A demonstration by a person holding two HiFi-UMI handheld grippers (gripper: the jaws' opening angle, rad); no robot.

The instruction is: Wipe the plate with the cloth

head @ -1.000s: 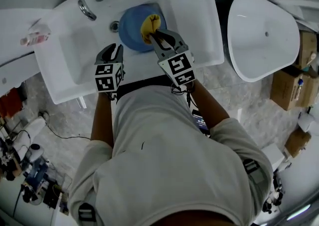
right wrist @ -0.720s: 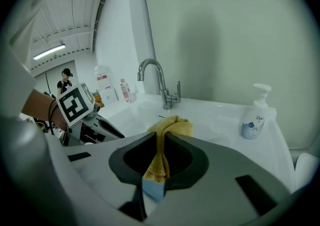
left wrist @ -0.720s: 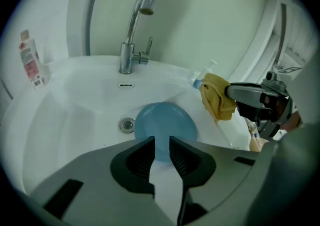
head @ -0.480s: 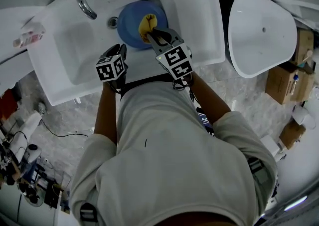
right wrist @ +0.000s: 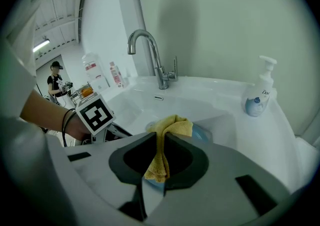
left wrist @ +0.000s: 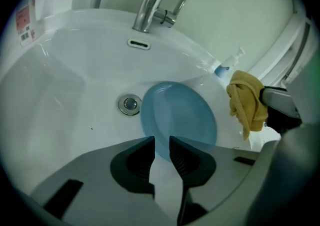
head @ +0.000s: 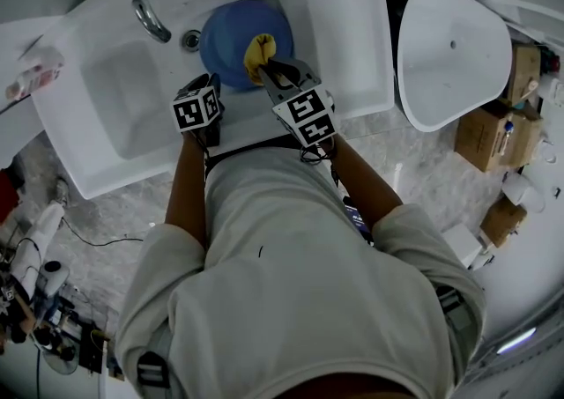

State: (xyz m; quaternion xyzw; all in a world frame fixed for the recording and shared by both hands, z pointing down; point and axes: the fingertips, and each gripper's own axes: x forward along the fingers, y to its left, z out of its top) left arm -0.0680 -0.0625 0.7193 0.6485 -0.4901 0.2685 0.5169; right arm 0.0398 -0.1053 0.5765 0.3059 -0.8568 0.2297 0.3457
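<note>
Right gripper (right wrist: 159, 139) is clamped on the yellow cloth (right wrist: 166, 129), which droops in a bunch from the jaw tips over the right part of the blue plate (head: 227, 32); whether cloth and plate touch cannot be made out. Plate lies tilted in the white sink (head: 352, 62), just beside the drain (left wrist: 130, 104) and below the tap (left wrist: 148, 6). Left gripper (left wrist: 161, 142) sits at the plate's near rim, jaws a narrow gap apart, nothing pinched.
</note>
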